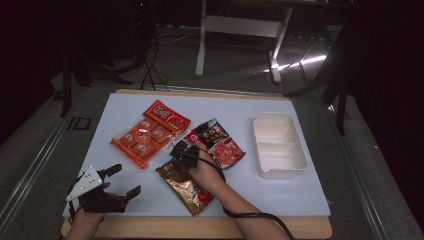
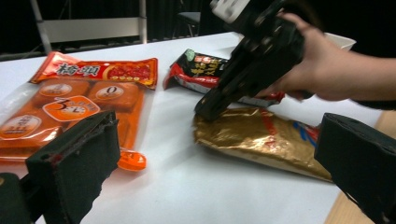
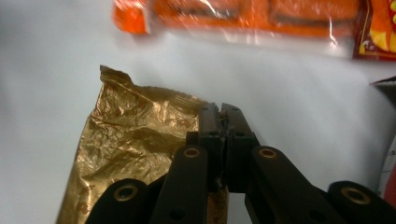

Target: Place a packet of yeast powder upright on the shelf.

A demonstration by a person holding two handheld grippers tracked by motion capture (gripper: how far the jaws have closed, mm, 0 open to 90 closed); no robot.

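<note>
On the white table (image 1: pixel 125 107) in a dim room, the left gripper (image 1: pixel 125 180) waits near, jaws wide and empty; the right gripper (image 3: pixel 223 114) pinches the gold snack bag (image 3: pixel 135 135)'s far edge, probably to lift it toward the white tray (image 1: pixel 300 160) at far right

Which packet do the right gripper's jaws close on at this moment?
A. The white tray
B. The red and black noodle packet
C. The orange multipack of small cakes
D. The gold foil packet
D: in the right gripper view the right gripper has its jaws shut together on the top edge of the gold foil packet, while the other packets lie apart from it on the table.
</note>
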